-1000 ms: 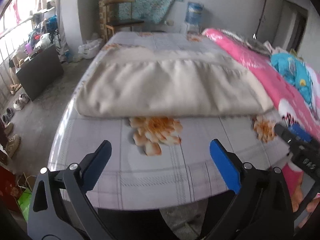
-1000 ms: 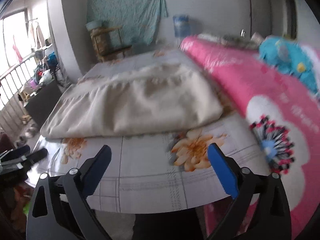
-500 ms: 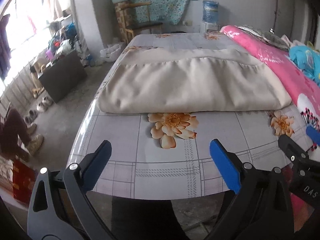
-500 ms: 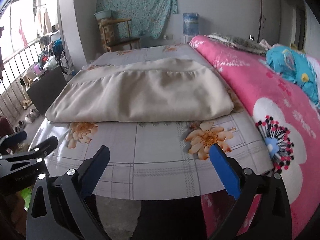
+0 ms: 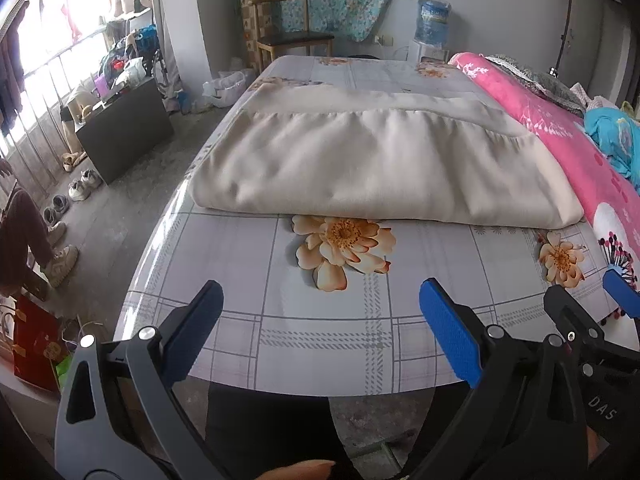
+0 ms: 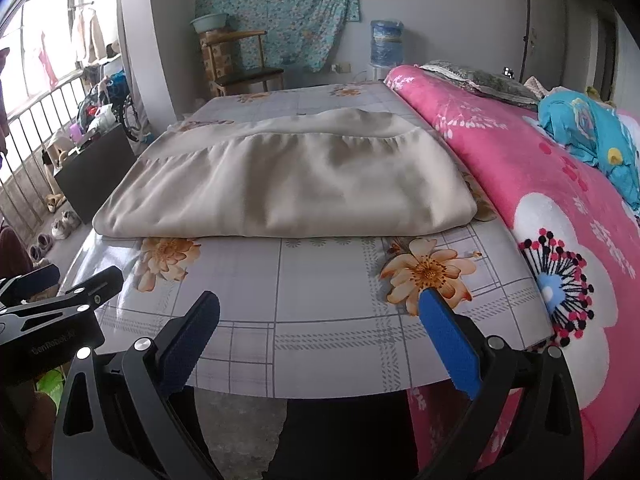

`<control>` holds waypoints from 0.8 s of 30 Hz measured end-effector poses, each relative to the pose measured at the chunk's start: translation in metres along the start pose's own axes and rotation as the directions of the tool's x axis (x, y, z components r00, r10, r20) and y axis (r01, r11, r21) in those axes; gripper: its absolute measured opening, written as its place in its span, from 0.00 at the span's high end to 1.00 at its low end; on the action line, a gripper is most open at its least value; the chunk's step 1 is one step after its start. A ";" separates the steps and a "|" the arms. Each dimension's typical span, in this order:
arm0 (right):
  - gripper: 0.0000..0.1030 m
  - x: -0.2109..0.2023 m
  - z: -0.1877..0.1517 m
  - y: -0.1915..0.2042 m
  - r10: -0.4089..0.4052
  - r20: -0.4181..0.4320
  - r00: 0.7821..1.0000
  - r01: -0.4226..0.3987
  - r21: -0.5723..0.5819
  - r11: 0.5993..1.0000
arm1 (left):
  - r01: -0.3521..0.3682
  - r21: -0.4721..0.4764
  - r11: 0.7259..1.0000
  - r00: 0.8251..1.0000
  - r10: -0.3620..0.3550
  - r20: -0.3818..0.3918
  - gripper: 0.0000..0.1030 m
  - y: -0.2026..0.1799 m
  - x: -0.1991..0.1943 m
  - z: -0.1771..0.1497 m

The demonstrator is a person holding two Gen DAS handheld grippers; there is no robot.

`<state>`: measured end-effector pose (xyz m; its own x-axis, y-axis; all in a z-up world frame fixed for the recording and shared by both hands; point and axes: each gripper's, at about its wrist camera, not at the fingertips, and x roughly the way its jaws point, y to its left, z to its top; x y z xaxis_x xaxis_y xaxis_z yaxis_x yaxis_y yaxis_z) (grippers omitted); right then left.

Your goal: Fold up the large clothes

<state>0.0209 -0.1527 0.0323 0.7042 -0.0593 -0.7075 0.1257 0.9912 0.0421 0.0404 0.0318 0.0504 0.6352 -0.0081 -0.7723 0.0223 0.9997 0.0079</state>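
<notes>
While the left wrist view looks forward over a table, the left gripper (image 5: 320, 300) hovers at the near edge with its blue-padded fingers (image 5: 448, 332) spread wide and nothing between them. A large beige folded cloth (image 5: 376, 168) lies flat across the middle of the frame on the grey checked tablecloth with orange flowers (image 5: 320, 340), its near folded edge touching the top of one printed flower. Along the right side of the frame runs a pink flowered blanket (image 5: 600, 176), just beside the cloth. At the lower right edge the right gripper (image 5: 592, 308) pokes in over the table corner, well apart from the cloth. A wooden chair (image 5: 292, 40) and a blue water bottle (image 5: 432, 20) stand against the far wall at the top of the frame.

From the right wrist view, the right gripper (image 6: 320, 312) also hangs at the near table edge, its fingers (image 6: 450, 340) wide apart and empty. The beige cloth (image 6: 296, 184) sits in the centre of the frame, with the pink blanket (image 6: 540, 184) filling the right side. The left gripper (image 6: 60, 284) shows at the lower left, its fingers apart, clear of the cloth.
</notes>
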 end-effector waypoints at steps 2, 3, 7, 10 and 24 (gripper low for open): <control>0.06 0.000 0.000 0.000 0.001 -0.002 1.000 -0.001 0.002 1.000 | 0.001 0.001 1.000 1.000 -0.001 -0.007 0.08 -0.001 0.002 0.000; 0.06 0.001 0.000 0.000 0.003 -0.006 1.000 -0.003 0.002 1.000 | 0.000 0.003 1.000 1.000 0.000 -0.010 0.08 -0.001 0.002 0.000; 0.06 0.005 -0.001 0.001 0.005 -0.020 1.000 -0.005 0.002 1.000 | 0.002 0.006 1.000 1.000 -0.002 -0.022 0.08 -0.003 0.005 -0.001; 0.06 0.007 -0.001 0.000 0.004 -0.025 1.000 -0.004 0.005 1.000 | 0.001 0.007 1.000 1.000 -0.001 -0.023 0.08 -0.003 0.006 -0.001; 0.06 0.005 0.001 -0.003 -0.009 -0.022 1.000 0.009 -0.009 1.000 | 0.020 0.006 1.000 0.999 -0.019 -0.026 0.08 -0.002 0.006 -0.001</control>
<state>0.0248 -0.1556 0.0291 0.6877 -0.0658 -0.7230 0.1259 0.9916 0.0295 0.0439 0.0299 0.0449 0.6145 -0.0269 -0.7885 0.0397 0.9992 -0.0032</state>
